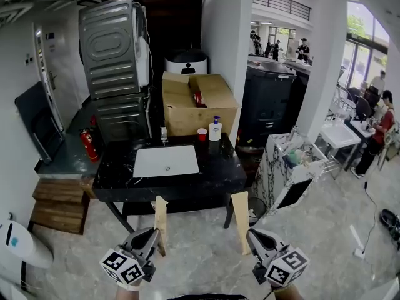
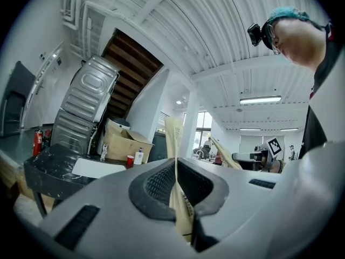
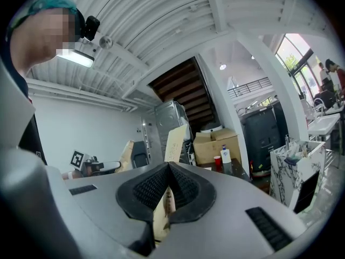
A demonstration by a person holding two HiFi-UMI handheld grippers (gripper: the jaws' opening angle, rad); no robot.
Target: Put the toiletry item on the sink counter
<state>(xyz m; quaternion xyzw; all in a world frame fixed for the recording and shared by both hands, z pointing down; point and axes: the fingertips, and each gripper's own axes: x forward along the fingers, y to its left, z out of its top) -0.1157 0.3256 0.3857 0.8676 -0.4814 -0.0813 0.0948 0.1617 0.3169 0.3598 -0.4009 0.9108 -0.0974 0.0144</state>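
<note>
Both tools held level, in front of the sink counter (image 1: 212, 174). My left gripper (image 1: 152, 235) is clamped on a flat tan left packet (image 1: 161, 217). My right gripper (image 1: 254, 236) is clamped on a matching right packet (image 1: 240, 217). Neither packet is on the counter.

Print on the tan packet (image 2: 173, 139) and pump bottle (image 1: 215, 129) is too small to read.
</note>
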